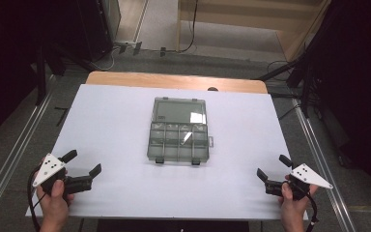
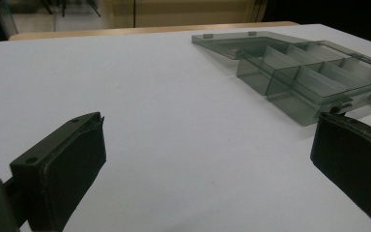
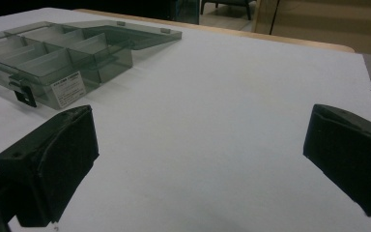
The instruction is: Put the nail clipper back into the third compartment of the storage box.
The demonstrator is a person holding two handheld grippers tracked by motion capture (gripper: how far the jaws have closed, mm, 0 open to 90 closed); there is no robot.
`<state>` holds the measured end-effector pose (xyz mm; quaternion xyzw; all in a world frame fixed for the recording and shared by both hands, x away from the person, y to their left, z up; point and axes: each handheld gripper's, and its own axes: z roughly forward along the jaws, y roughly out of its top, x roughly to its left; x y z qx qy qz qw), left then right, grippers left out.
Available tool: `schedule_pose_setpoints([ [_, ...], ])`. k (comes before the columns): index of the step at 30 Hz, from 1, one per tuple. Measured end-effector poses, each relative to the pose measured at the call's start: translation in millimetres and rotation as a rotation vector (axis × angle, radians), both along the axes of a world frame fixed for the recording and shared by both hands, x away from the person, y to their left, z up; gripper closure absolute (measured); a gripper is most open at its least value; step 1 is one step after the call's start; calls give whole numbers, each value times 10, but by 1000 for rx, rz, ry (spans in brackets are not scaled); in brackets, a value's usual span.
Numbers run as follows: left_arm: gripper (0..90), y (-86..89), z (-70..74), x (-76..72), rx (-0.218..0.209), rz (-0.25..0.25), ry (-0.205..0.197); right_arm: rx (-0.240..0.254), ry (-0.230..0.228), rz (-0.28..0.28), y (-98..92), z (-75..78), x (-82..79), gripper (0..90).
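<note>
both tools, left tool (image 1: 83, 164) & right tool (image 1: 272, 169), rest w/ jaws apart, holding nothing, at the near table (image 1: 116, 125) corners. we see the open organizer box (image 1: 178, 141) mid-table, well apart. start step, we think; next we reach to it.

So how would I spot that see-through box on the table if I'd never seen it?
Look at the white table, near its middle. There lies a smoky grey compartment box, its lid folded open flat on the far side. It lies well apart from both grippers.
</note>
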<state>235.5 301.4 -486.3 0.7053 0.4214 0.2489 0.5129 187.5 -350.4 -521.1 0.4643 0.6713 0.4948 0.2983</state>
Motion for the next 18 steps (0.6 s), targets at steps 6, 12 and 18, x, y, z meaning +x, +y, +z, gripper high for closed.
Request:
schedule_pose_setpoints([
  [6, 0, 125, -1, -21, -7, 23, -16, -2, 0, -3, -1, -1, 0, 0],
  [12, 0, 116, -37, -3, 5, 20, -8, 0, 0, -3, -2, 0, 0, 0],
  [18, 0, 119, -50, 7, -5, 24, -1, 3, 2, -4, -5, -2, 5, 0],
])
